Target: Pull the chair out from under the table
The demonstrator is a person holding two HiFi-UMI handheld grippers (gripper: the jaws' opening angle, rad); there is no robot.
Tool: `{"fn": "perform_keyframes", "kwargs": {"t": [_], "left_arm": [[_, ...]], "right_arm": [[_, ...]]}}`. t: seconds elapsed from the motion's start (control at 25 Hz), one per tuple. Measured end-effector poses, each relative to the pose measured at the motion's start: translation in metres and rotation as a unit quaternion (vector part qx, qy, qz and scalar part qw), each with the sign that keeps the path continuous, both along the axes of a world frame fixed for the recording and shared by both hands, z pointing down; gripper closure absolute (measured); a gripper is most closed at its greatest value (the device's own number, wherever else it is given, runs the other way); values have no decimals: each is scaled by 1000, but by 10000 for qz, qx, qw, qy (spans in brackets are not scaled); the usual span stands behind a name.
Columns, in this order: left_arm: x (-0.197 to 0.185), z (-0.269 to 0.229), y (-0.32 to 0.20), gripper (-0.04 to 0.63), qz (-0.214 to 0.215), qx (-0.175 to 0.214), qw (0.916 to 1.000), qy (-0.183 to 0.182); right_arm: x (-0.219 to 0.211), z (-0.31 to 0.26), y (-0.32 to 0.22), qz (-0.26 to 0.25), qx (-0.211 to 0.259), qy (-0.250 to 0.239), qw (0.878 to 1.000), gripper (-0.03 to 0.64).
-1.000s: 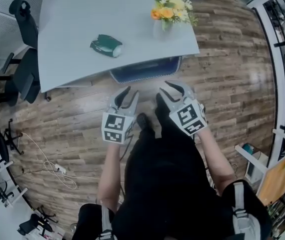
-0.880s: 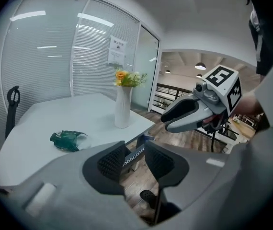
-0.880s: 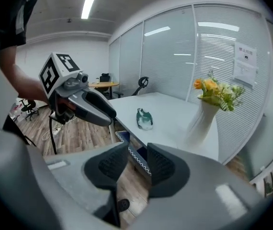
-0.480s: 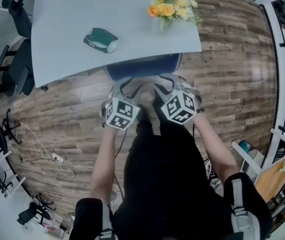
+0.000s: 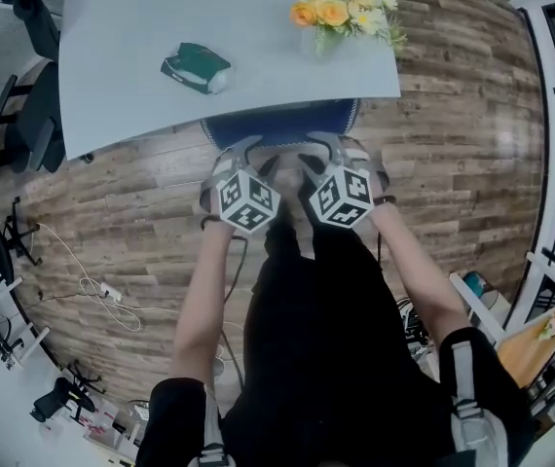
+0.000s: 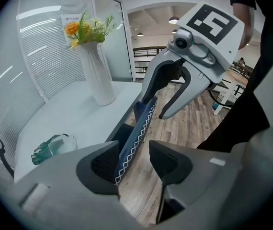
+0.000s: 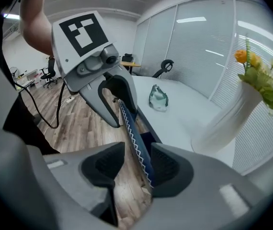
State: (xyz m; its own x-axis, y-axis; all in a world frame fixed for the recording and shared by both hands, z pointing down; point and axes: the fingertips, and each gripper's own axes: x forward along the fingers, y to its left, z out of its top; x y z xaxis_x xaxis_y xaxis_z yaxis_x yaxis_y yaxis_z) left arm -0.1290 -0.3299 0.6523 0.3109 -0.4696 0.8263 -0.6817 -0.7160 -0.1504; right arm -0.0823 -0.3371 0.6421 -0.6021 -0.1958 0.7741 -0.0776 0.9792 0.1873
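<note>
**A:** How far along is the pull?

**B:** It has not begun, I'd judge. The chair [image 5: 279,125] is pushed in under the table [image 5: 161,27]. Only the top of its blue back shows, just past the table's near edge, and the seat is hidden beneath.

**A:** So what is left?

**B:** Nearly all of it: get a grip on the back, then draw the chair away from the table onto the wood floor [image 5: 131,232].

**A:** Where are the hands?

**B:** Both forearms reach forward, side by side. The grippers tip downward at the table's near edge, with their marker cubes facing up.

**A:** And the jaws?

**B:** The left gripper [image 6: 134,161] is spreading its jaws. The zigzag-trimmed rim of the chair back runs between them, close against one pad. I see no squeeze on it. The right gripper [image 7: 136,164] is spreading too, astride the same rim further along, with the fabric lying near its table-side pad. Neither is pinching yet.

**A:** Is anything on the table at risk?

**B:** A vase of flowers [image 5: 341,8] stands near the table's near edge, above the chair. A green packet [image 5: 195,68] lies further in. A jolt to the table could rock the vase.
</note>
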Motion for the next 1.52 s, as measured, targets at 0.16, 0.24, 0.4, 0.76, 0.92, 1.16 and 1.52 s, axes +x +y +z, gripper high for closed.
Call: {"fn": "perform_keyframes", "kwargs": {"t": [0.16,0.24,0.4,0.76,0.92,1.16,1.52], "left_arm": [[0,15,-5,398,163,-13,9996,-248],[0,21,-8,393,190,-1,9994,-285],[-3,27,-12,393,190,74,9988,-436],[-6,31,-14,431,303,313,9961,-772],[-7,30,-13,431,320,513,9945,-852],[-7,32,-14,436,152,449,9949,-888],[-4,37,-3,450,181,-322,9971,-670]], "right_arm": [[-2,19,-4,-239,176,266,9992,454],[-2,25,-6,-311,261,310,9987,454],[-4,34,-10,-366,314,427,9979,454],[-3,39,-17,-362,365,474,9976,487],[-3,39,-16,-395,355,474,9975,497],[-2,39,-14,-497,487,375,9969,506],[1,42,-4,-508,299,448,9973,509]]}}
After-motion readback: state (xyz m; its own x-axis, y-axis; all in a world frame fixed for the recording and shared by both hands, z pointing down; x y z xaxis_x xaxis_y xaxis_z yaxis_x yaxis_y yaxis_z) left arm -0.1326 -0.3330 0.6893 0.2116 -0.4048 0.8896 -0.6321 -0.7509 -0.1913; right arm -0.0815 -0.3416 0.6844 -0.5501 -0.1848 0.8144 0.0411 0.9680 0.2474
